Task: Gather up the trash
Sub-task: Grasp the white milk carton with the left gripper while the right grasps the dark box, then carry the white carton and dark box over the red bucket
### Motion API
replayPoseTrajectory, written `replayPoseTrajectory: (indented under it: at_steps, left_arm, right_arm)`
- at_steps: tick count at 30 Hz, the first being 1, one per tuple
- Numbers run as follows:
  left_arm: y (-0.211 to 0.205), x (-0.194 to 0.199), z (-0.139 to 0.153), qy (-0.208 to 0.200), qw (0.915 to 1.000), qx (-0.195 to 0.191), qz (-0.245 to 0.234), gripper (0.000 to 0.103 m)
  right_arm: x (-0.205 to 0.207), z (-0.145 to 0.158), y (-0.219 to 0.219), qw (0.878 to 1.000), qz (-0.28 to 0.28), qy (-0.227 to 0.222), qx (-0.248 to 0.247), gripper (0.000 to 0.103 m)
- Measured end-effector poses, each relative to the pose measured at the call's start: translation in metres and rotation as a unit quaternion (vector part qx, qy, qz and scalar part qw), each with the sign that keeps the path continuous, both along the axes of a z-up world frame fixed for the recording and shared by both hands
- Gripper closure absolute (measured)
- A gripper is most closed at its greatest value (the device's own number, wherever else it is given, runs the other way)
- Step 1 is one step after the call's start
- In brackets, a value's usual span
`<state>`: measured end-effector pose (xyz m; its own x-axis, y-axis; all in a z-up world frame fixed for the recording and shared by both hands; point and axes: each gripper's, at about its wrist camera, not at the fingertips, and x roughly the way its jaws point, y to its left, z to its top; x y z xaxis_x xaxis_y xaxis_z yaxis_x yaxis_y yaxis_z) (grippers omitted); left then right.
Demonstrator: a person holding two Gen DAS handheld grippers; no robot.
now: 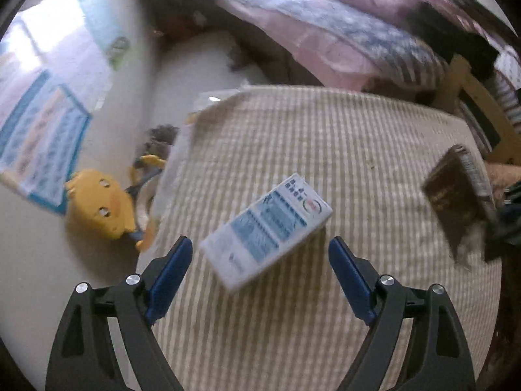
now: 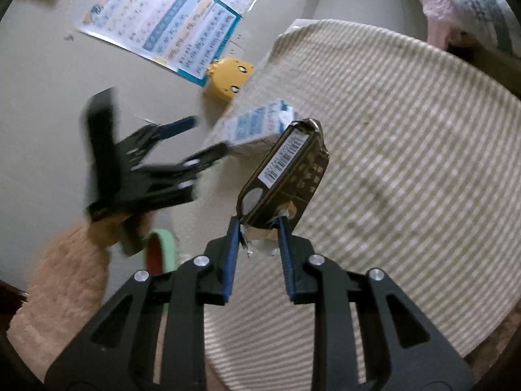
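Observation:
A white and blue drink carton point(image 1: 267, 228) lies flat on the striped rug point(image 1: 358, 150), near the rug's left edge. My left gripper point(image 1: 260, 241) hovers over it, open, with a blue pad on either side and neither touching. In the right wrist view this carton point(image 2: 257, 123) lies just past the blurred left gripper point(image 2: 208, 133). My right gripper point(image 2: 259, 221) is shut on the crumpled end of a dark brown carton point(image 2: 283, 169) with a barcode label, held up above the rug point(image 2: 407, 163). The brown carton point(image 1: 456, 198) also shows at the right of the left wrist view.
A yellow toy point(image 2: 229, 79) and a blue printed poster point(image 2: 169, 22) lie on the pale floor left of the rug. Pink and blue bedding point(image 1: 325, 22) lies beyond the rug. A fuzzy tan sleeve point(image 2: 65, 277) holds the left gripper. A green and red object point(image 2: 159, 251) sits below it.

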<state>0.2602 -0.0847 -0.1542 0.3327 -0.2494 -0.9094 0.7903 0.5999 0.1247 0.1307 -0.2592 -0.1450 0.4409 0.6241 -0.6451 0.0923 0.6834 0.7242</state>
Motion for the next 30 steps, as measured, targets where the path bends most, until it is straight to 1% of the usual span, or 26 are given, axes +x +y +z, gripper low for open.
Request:
replayPoseTrajectory:
  at_steps: [2,4,6,7,8,10,12,13,14,15,16,18,19,21,22,23,24,25,27,28,29,30]
  left_arm:
    - [-0.013,0.011,-0.014,0.027,0.9986,0.032,-0.033,0.022]
    - [-0.025,0.015,-0.028,0.052,0.9939,0.066,-0.071,0.022]
    - [-0.029,0.014,-0.036,0.062,0.9898,0.090,-0.091,0.021]
    - [-0.032,0.015,-0.040,0.054,0.9879,0.103,-0.102,0.021]
    - [-0.033,0.019,-0.042,0.057,0.9870,0.107,-0.106,0.022]
    - [-0.034,0.029,-0.051,0.077,0.9856,0.119,-0.091,0.022]
    - [-0.038,0.033,-0.059,0.077,0.9833,0.141,-0.087,0.025]
    - [-0.040,0.029,-0.065,0.068,0.9807,0.158,-0.092,0.024]
    - [-0.041,0.027,-0.063,0.058,0.9814,0.156,-0.097,0.026]
    - [-0.041,0.025,-0.061,0.055,0.9827,0.149,-0.094,0.029]
    - [-0.038,0.022,-0.058,0.053,0.9854,0.140,-0.082,0.031]
    - [-0.033,0.015,-0.050,0.041,0.9900,0.120,-0.063,0.041]
    - [-0.029,0.012,-0.046,0.037,0.9926,0.105,-0.048,0.042]
    - [-0.013,0.000,-0.031,0.029,0.9978,0.059,0.000,0.045]
    - [0.000,-0.009,-0.022,0.021,0.9985,0.030,0.040,0.046]
    - [0.009,-0.016,-0.018,0.017,0.9975,0.015,0.066,0.047]
    - [0.019,-0.027,-0.013,0.012,0.9951,-0.002,0.098,0.047]
    - [0.034,-0.042,-0.008,0.008,0.9900,-0.025,0.139,0.047]
    - [0.054,-0.066,-0.005,0.014,0.9802,-0.056,0.189,0.048]
    - [0.069,-0.084,-0.001,0.019,0.9708,-0.076,0.227,0.048]
    - [0.080,-0.096,0.000,0.025,0.9625,-0.089,0.255,0.048]
    - [0.083,-0.105,-0.001,0.026,0.9561,-0.096,0.276,0.048]
  right_arm:
    - [0.000,0.012,0.000,1.000,0.002,-0.016,0.007,0.078]
    - [-0.002,0.020,-0.002,0.999,0.000,-0.029,0.016,0.077]
    - [-0.004,0.024,-0.005,0.999,-0.001,-0.034,0.025,0.077]
    - [-0.006,0.025,-0.008,0.999,-0.002,-0.035,0.029,0.077]
    - [-0.005,0.026,-0.008,0.999,-0.002,-0.034,0.031,0.077]
    - [-0.003,0.024,-0.008,0.999,-0.002,-0.029,0.033,0.077]
    - [-0.007,0.024,-0.011,0.999,-0.002,-0.026,0.034,0.077]
    - [-0.007,0.024,-0.010,0.999,0.000,-0.025,0.033,0.077]
    - [-0.007,0.023,-0.008,0.999,0.003,-0.026,0.031,0.077]
    - [-0.007,0.023,-0.006,0.999,0.005,-0.026,0.027,0.077]
    - [-0.005,0.024,-0.003,0.999,0.006,-0.026,0.024,0.077]
    - [-0.004,0.023,-0.001,1.000,0.006,-0.023,0.016,0.077]
    - [-0.003,0.023,0.000,1.000,0.005,-0.022,0.013,0.077]
    - [-0.003,0.022,0.002,1.000,0.004,-0.020,0.002,0.077]
    - [-0.003,0.021,0.003,1.000,0.003,-0.020,-0.003,0.077]
    - [-0.003,0.021,0.003,1.000,0.003,-0.021,-0.009,0.077]
    - [-0.003,0.021,0.004,1.000,0.003,-0.023,-0.014,0.077]
    - [-0.003,0.023,0.007,0.999,0.003,-0.026,-0.024,0.077]
    - [-0.003,0.024,0.014,0.998,0.009,-0.031,-0.046,0.077]
    - [-0.004,0.023,0.016,0.998,0.012,-0.032,-0.053,0.077]
    - [-0.004,0.022,0.020,0.998,0.016,-0.031,-0.059,0.077]
    - [-0.005,0.021,0.023,0.997,0.020,-0.030,-0.063,0.077]
